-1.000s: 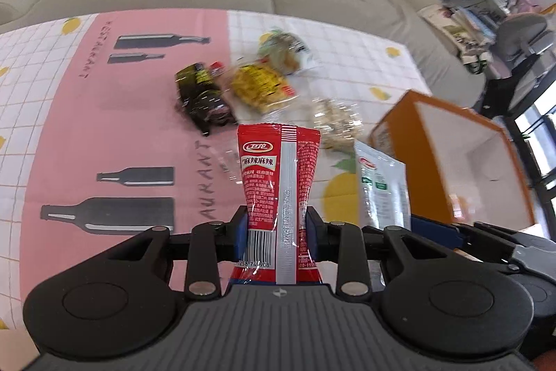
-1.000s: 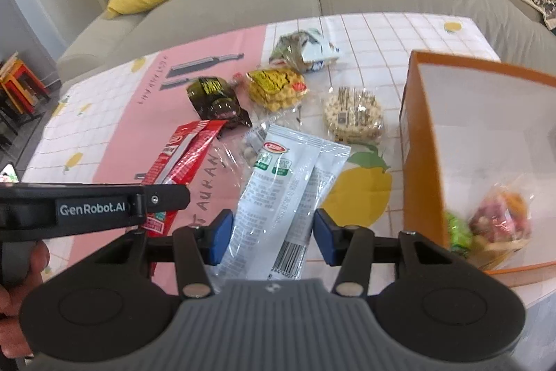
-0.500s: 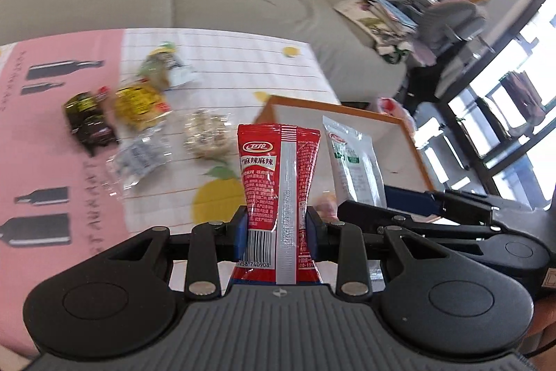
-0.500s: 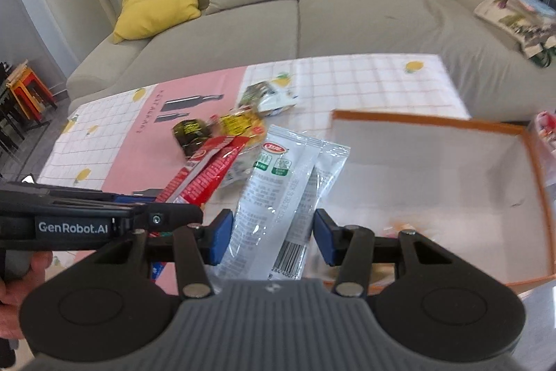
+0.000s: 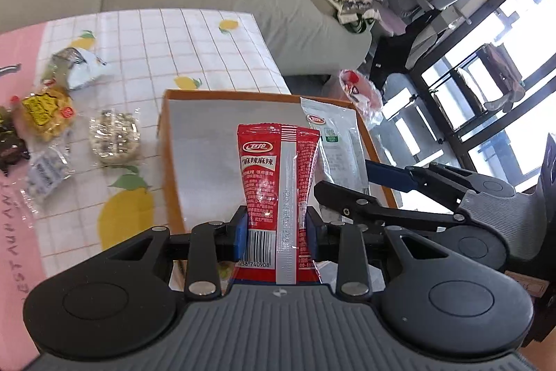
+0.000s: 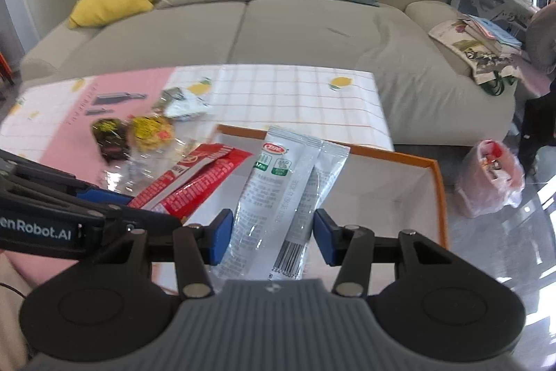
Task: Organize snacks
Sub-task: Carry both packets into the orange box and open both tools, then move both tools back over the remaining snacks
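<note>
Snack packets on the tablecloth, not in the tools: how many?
5: white packet, yellow packet, round beige packet, clear packet, dark packet. Others may be hidden.

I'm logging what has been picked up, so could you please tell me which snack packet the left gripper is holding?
The red spicy-strip packet, clamped upright in the left gripper over the orange box; the white-and-green packet is in the right gripper.
</note>
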The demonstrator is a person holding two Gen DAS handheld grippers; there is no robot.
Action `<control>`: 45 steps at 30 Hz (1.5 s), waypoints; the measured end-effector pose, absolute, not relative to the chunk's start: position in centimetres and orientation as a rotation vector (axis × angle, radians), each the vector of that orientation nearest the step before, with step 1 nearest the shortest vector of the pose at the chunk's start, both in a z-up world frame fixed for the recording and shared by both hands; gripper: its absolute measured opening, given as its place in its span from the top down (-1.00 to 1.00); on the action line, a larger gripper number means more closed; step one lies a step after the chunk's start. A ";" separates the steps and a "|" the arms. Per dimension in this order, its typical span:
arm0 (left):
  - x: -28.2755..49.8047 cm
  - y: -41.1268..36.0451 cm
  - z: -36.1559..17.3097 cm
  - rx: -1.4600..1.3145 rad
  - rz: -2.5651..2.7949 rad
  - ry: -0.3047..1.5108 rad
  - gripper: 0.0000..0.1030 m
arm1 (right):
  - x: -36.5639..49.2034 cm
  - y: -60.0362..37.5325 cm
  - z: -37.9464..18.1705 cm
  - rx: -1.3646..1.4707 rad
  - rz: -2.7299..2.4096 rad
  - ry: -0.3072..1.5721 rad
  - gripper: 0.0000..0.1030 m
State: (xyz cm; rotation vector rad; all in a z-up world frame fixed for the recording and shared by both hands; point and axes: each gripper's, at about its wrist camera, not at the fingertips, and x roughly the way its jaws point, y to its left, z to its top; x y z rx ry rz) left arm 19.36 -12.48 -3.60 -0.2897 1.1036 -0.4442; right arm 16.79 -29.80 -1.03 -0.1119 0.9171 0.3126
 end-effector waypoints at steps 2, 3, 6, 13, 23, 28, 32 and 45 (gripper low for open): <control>20.1 -13.3 -4.3 -0.282 -0.434 1.126 0.29 | 17.7 -30.4 -1.8 -0.131 0.302 0.933 0.04; 20.4 -13.7 -4.7 -0.281 -0.429 1.140 0.29 | 18.2 -30.6 -2.3 -0.138 0.299 0.942 0.04; 21.7 -14.7 -6.4 -0.276 -0.408 1.189 0.29 | 19.3 -31.3 -3.6 -0.156 0.291 0.971 0.04; 23.2 -16.5 -9.4 -0.223 -0.374 1.293 0.29 | 21.8 -32.3 -7.6 -0.200 0.302 1.066 0.04; 24.0 -18.1 -12.0 -0.118 -0.329 1.411 0.27 | 23.1 -32.4 -12.2 -0.262 0.355 1.208 0.04; 23.9 -18.7 -12.1 -0.086 -0.326 1.417 0.24 | 23.6 -32.2 -13.9 -0.275 0.342 1.261 0.03; 23.8 -18.9 -11.9 -0.070 -0.329 1.413 0.10 | 24.1 -32.2 -14.5 -0.285 0.332 1.286 0.01; 22.8 -17.3 -8.1 -0.086 -0.350 1.349 -0.55 | 24.0 -32.7 -12.3 -0.279 0.262 1.295 -0.29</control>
